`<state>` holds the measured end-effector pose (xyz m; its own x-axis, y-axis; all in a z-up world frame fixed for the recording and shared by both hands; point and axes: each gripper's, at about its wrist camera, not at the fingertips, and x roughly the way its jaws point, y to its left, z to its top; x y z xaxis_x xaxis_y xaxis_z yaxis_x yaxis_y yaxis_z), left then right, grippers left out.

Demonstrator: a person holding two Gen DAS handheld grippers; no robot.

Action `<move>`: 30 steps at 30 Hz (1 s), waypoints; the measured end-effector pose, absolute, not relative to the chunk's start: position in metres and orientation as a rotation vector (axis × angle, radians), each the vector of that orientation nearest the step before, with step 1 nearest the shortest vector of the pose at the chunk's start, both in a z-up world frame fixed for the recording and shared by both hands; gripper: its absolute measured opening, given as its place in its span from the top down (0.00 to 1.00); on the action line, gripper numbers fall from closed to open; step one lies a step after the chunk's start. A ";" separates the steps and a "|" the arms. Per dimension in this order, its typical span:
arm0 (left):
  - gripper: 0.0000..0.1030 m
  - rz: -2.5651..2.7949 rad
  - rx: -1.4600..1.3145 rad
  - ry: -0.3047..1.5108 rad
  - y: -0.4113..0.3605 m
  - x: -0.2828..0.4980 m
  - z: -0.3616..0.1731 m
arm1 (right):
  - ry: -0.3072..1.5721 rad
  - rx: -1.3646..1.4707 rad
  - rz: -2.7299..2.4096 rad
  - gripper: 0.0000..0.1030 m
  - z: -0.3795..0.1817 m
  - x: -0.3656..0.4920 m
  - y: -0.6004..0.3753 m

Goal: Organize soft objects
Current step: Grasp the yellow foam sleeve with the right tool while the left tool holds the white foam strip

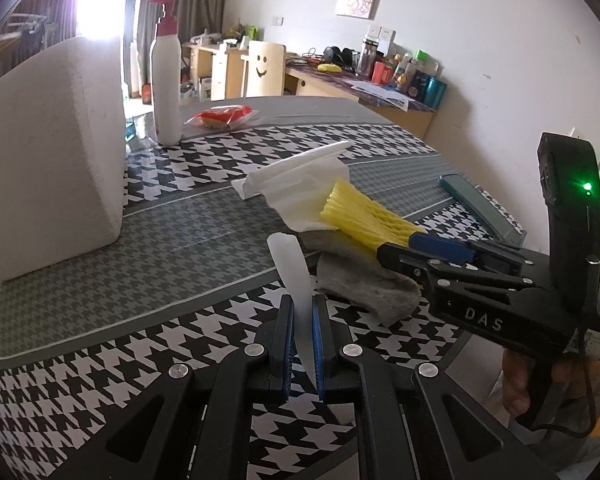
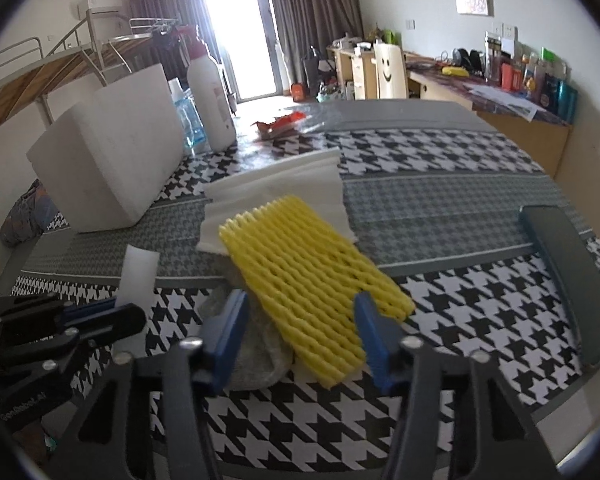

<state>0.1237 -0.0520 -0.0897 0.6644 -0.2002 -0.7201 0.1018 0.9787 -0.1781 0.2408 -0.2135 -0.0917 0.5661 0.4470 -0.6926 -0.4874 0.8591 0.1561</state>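
Observation:
A yellow foam net sleeve lies on top of a grey cloth and a white foam sheet in the middle of the table. My right gripper is open, its blue pads on either side of the sleeve's near end. In the left wrist view the right gripper reaches over the sleeve, the grey cloth and the white sheet. My left gripper is shut on a thin white foam strip, held upright left of the pile; the strip also shows in the right wrist view.
A big white foam block stands at the left. A white pump bottle and a red wrapped packet stand behind. A dark green flat case lies at the right. The houndstooth tablecloth covers the table.

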 end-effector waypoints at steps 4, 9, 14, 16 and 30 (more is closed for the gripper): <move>0.91 -0.172 -0.121 0.822 -0.052 0.123 -0.090 | 0.818 -0.032 0.566 0.65 -0.093 0.244 -0.216; 0.91 -0.179 -0.120 0.811 -0.050 0.123 -0.087 | 0.831 -0.014 0.583 0.85 -0.090 0.244 -0.219; 0.91 -0.175 -0.120 0.794 -0.045 0.122 -0.083 | 0.829 0.006 0.562 0.89 -0.085 0.246 -0.223; 0.91 -0.169 -0.125 0.790 -0.041 0.121 -0.082 | 0.817 0.007 0.557 0.89 -0.081 0.246 -0.224; 0.91 -0.119 -0.111 0.733 -0.025 0.115 -0.065 | 0.720 0.021 0.544 0.89 -0.049 0.233 -0.228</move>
<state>0.1155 -0.0250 -0.0650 0.7370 -0.1467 -0.6598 0.0690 0.9874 -0.1425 0.2328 -0.2279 -0.0490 0.6198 0.4802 -0.6207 -0.4658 0.8617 0.2015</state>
